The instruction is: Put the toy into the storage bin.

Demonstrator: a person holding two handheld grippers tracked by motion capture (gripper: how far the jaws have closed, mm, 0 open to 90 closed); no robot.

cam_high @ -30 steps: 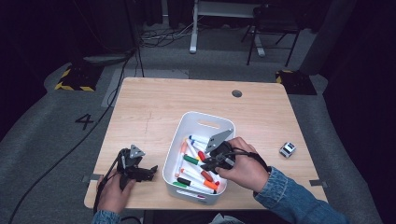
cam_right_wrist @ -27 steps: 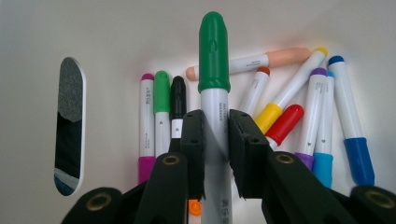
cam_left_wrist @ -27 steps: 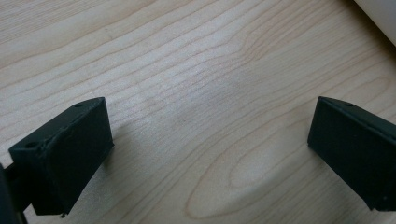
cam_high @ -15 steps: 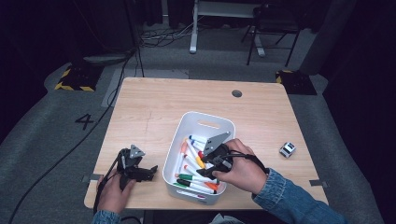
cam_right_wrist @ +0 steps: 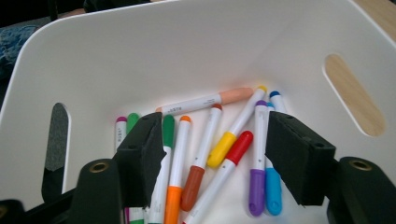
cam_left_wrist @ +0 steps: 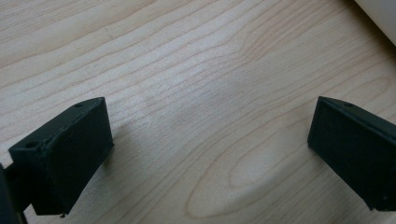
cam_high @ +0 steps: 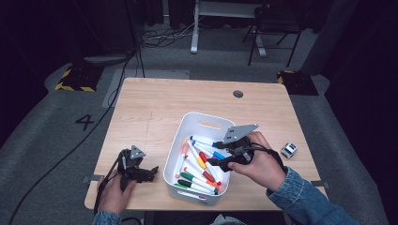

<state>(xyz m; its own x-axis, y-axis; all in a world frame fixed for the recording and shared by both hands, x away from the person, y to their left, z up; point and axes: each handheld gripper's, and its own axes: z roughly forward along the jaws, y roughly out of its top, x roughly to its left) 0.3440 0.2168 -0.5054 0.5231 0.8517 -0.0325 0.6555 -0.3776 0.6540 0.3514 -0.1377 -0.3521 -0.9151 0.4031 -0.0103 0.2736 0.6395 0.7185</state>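
Observation:
A white bin [cam_high: 172,159] stands at the table's front middle with several coloured markers [cam_high: 199,165] lying in it. My right gripper [cam_high: 213,154] hovers over the bin's right side, pointing left. Its jaws have just been opening and now stand open. In the right gripper view the right gripper [cam_right_wrist: 215,154] has nothing between its pads, and the markers [cam_right_wrist: 223,145] lie loose on the bin floor below, before the bin's white wall [cam_right_wrist: 187,51]. My left gripper [cam_high: 154,172] rests on the table left of the bin. The left gripper [cam_left_wrist: 210,135] is open over bare wood.
A small white and black object [cam_high: 288,150] lies on the table to the right of the bin. A round grommet [cam_high: 238,93] sits near the far edge of the wooden table [cam_high: 155,103]. The bin's corner [cam_left_wrist: 380,11] lies just beyond the left gripper's jaws.
The right gripper was shut low among the markers. It has since opened and drawn back up and to the right. The left gripper has stayed put.

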